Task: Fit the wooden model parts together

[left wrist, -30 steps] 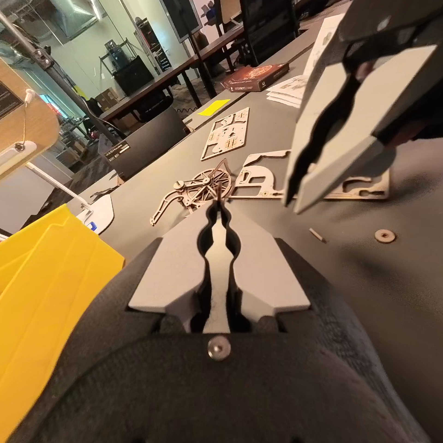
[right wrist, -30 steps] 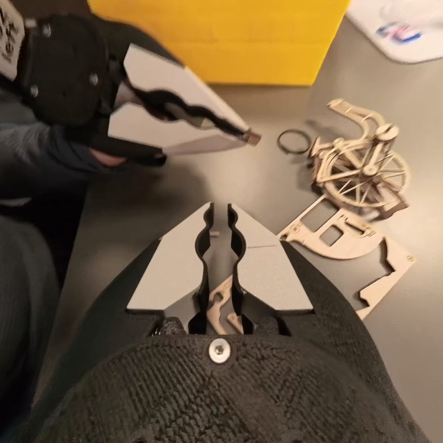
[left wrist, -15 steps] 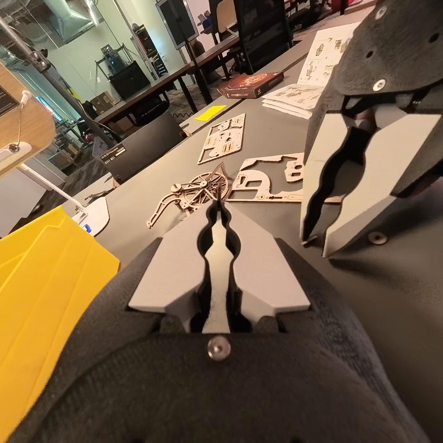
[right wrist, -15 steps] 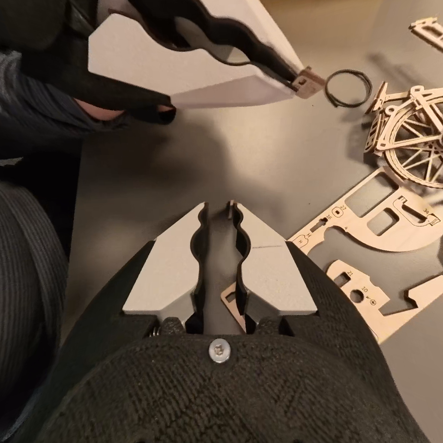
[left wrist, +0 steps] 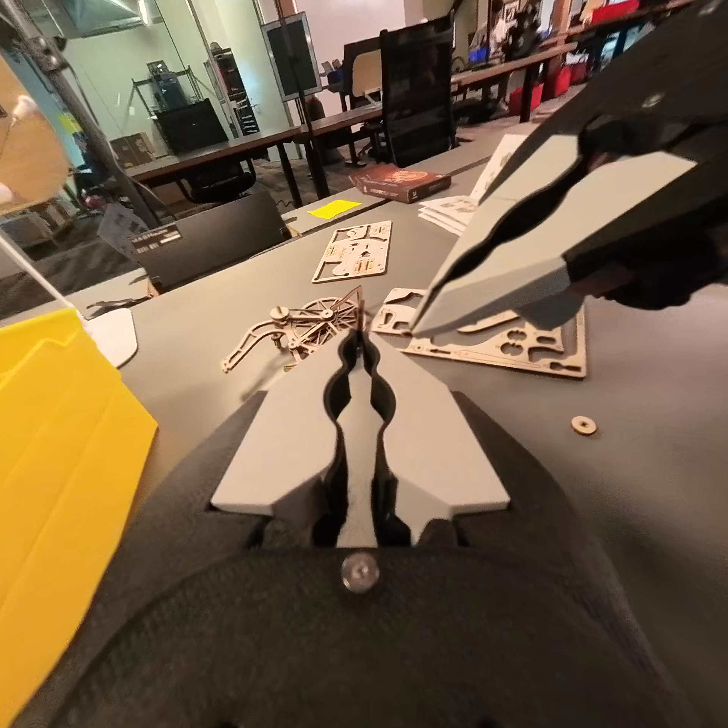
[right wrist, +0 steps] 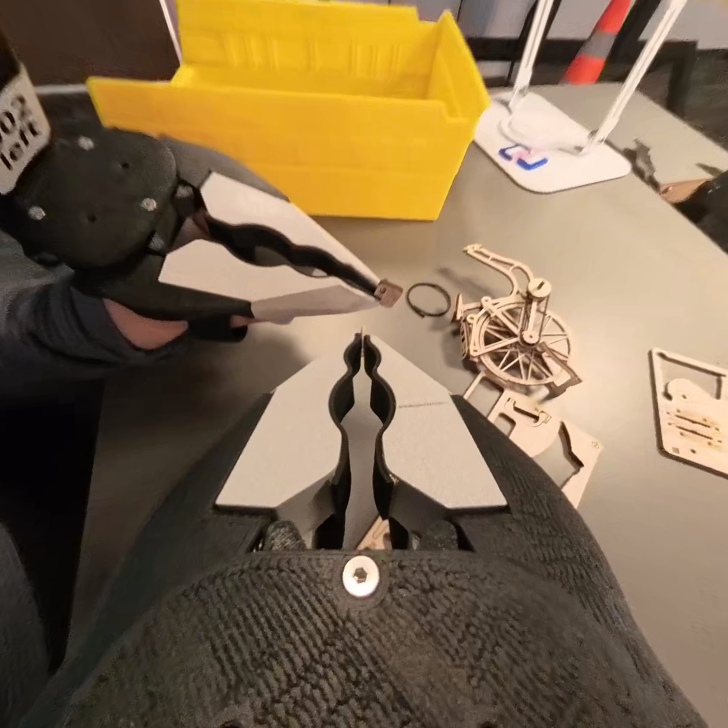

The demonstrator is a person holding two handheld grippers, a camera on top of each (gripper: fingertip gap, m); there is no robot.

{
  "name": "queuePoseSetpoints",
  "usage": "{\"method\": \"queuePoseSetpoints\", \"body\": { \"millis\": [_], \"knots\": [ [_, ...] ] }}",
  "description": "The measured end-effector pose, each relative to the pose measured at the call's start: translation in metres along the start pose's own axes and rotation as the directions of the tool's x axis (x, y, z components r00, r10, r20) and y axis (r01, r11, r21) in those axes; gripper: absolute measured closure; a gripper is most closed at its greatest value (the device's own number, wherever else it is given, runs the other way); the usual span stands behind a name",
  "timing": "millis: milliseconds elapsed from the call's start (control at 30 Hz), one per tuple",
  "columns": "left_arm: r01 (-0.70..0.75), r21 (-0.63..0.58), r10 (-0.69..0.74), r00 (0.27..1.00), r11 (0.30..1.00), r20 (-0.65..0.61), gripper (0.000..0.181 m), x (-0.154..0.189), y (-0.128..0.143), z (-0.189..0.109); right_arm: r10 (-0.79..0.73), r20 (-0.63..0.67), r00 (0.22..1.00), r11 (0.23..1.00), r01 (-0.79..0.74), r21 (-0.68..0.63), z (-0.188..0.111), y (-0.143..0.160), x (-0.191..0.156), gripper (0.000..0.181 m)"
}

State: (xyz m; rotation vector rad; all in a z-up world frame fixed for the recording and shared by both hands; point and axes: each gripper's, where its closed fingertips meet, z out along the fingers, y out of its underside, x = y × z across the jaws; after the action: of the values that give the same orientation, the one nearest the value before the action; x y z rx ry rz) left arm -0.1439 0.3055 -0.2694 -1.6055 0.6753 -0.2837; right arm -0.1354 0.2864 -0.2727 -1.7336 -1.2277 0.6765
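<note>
My left gripper (left wrist: pixel 359 339) is shut on a small square wooden piece (right wrist: pixel 389 293), seen edge-on in the left wrist view (left wrist: pixel 359 315). In the right wrist view the left gripper (right wrist: pixel 374 298) hovers above the table at the left. My right gripper (right wrist: pixel 361 347) is shut on a thin wooden sliver (right wrist: pixel 361 334) and is held just below and near the left one's tip. It shows in the left wrist view (left wrist: pixel 414 333) at the upper right. The part-built wooden wheel model (right wrist: pixel 516 342) lies on the grey table, right of both tips, and also shows in the left wrist view (left wrist: pixel 303 329).
A black rubber ring (right wrist: pixel 427 300) lies beside the model. Cut-out plywood sheets (left wrist: pixel 512 350) (left wrist: pixel 354 252) and a wooden washer (left wrist: pixel 584 426) lie on the table. A yellow bin (right wrist: pixel 315 130) stands behind. A white stand base (right wrist: pixel 551 161), a box (left wrist: pixel 400 182) and instruction sheets (left wrist: pixel 449 208) lie farther off. Less than 4 cm separates the two grippers' tips. About 11 cm separates my right fingertips from the wooden washer (left wrist: pixel 584 426).
My right gripper was open around a small wooden piece on the table; it has shut on the piece and lifted it. The left gripper still holds its square piece, now farther from the right wrist camera.
</note>
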Motion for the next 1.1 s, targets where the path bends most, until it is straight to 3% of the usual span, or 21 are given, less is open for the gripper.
{"method": "queuePoseSetpoints", "body": {
  "millis": [200, 600, 1100],
  "knots": [
    [-0.022, -0.003, 0.022, 1.000, 1.000, -0.018, 0.180, 0.004, 0.000, 0.001, 0.039, -0.041, 0.998, 0.998, -0.036, 0.056, 0.003, -0.016, 0.008, 0.181],
    [-0.048, -0.005, 0.048, 0.999, 0.999, -0.008, 0.180, 0.005, 0.000, 0.001, 0.046, -0.053, 0.997, 0.998, -0.044, 0.041, 0.006, -0.013, 0.010, 0.181],
    [-0.172, -0.034, 0.172, 0.985, 0.984, -0.016, 0.179, 0.016, 0.004, 0.005, 0.082, 0.016, 0.997, 0.994, -0.083, 0.078, 0.003, -0.008, 0.011, 0.181]
  ]
}}
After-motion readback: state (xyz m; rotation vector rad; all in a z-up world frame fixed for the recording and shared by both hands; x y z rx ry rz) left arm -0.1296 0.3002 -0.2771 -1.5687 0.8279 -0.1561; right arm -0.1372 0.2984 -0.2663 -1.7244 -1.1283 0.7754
